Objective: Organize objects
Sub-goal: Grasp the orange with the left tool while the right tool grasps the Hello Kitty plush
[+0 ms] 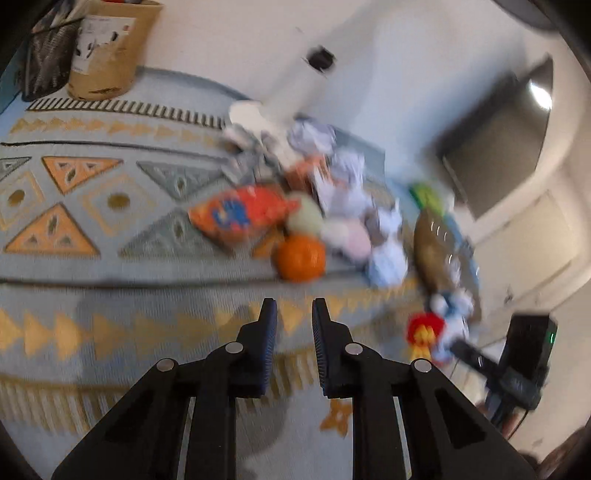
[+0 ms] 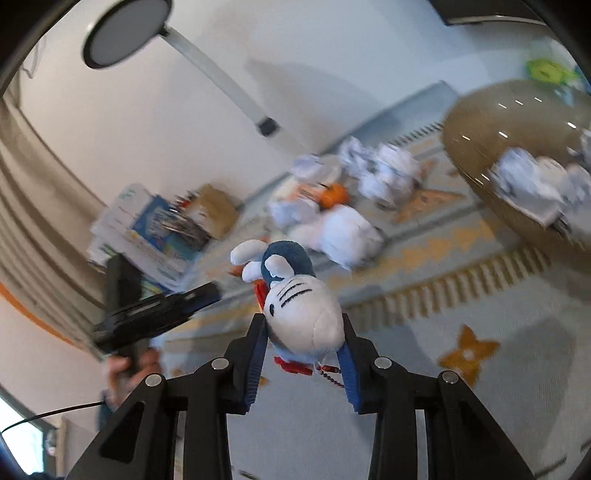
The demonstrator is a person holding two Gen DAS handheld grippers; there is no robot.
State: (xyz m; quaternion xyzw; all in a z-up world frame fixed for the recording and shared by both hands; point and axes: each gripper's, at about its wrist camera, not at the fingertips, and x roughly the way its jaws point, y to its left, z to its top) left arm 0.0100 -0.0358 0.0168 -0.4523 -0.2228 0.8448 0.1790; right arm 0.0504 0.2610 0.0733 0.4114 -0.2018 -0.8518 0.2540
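My right gripper (image 2: pixel 301 319) is shut on a blue and white plush toy (image 2: pixel 301 310) and holds it above the patterned rug (image 2: pixel 461 332); the toy also shows in the left wrist view (image 1: pixel 447 325). My left gripper (image 1: pixel 294 306) is open and empty, above the rug (image 1: pixel 110 295), short of an orange ball (image 1: pixel 300 257). A pile of crumpled papers (image 1: pixel 351 184), an orange snack bag (image 1: pixel 240 216) and a pale ball (image 1: pixel 304 216) lie beyond it. The left gripper also shows in the right wrist view (image 2: pixel 159 314).
A brown round basket (image 2: pixel 491 147) with crumpled paper inside stands at the right; it also shows in the left wrist view (image 1: pixel 432 251). A tan paper bag (image 1: pixel 110 48) and a dark bag (image 1: pixel 48 55) stand at the rug's far left. A floor lamp (image 2: pixel 125 33) stands by the wall.
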